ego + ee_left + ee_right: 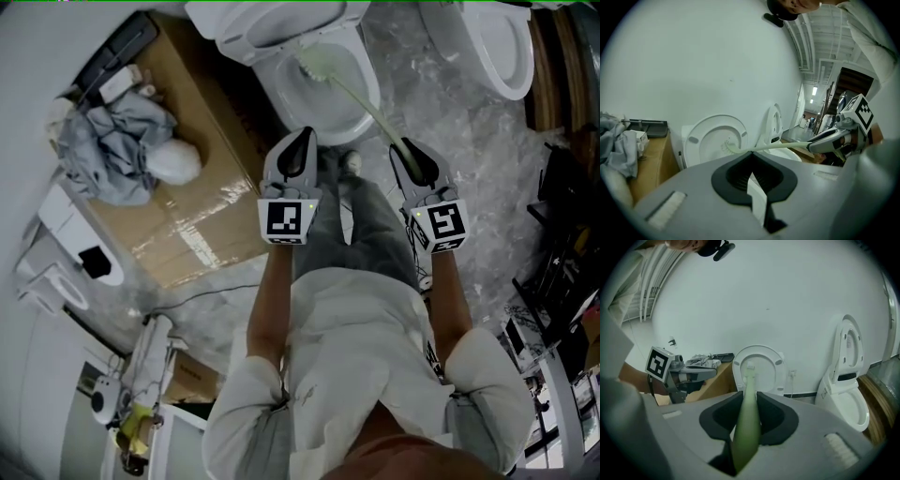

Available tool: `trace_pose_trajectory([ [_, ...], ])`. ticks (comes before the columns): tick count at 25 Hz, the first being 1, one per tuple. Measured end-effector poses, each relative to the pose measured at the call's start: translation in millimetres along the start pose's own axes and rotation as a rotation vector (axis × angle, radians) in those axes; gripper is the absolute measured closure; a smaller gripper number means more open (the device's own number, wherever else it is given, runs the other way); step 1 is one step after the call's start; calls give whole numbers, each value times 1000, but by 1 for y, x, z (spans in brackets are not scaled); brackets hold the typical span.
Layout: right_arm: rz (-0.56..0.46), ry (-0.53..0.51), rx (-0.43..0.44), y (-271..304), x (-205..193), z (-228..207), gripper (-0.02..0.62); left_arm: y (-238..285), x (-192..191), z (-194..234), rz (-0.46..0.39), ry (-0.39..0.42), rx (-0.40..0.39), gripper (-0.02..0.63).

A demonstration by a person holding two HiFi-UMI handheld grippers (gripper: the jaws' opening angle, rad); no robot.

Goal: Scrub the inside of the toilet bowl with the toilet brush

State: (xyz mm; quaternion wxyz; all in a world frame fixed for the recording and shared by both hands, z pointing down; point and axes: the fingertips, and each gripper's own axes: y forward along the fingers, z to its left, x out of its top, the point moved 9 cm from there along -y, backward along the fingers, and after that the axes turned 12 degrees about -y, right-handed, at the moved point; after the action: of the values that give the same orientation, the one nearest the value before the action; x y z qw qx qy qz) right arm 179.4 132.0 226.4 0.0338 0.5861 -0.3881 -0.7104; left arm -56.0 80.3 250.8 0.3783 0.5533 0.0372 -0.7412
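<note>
1. right gripper [410, 150] [749, 398]: held in the person's right hand, in front of the toilet. its jaws are closed around the handle of the toilet brush, with a pad pressing on each side.
2. toilet brush [361, 98] [747, 423] [773, 146]: pale green, with a long thin handle. it slants from the right gripper up and to the left into the toilet bowl. its bristle head sits inside the bowl towards the back. in the right gripper view the head shows against the raised lid.
3. toilet bowl [272, 98]: white, with its lid [761, 363] [712, 140] standing open against the wall. it lies directly ahead of the person's feet.
4. left gripper [302, 139] [750, 157]: held in the left hand, just beside the near rim of the bowl and left of the brush handle. its jaw tips are together and it grips nothing. it is apart from the brush.
5. cardboard box [187, 206]: brown and taped, on the floor to the left of the toilet and close against it.
6. cloth [117, 145]: grey and crumpled, heaped on top of the cardboard box at its far end.
7. second toilet [502, 47] [848, 399]: white, with its lid up, well apart to the right on the marbled floor.
</note>
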Motion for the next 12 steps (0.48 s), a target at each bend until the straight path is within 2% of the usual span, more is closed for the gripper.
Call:
trace_pose_trajectory([
  [12, 114, -5, 85, 57, -33, -4, 500, 16, -43, 27, 39, -68, 85, 589],
])
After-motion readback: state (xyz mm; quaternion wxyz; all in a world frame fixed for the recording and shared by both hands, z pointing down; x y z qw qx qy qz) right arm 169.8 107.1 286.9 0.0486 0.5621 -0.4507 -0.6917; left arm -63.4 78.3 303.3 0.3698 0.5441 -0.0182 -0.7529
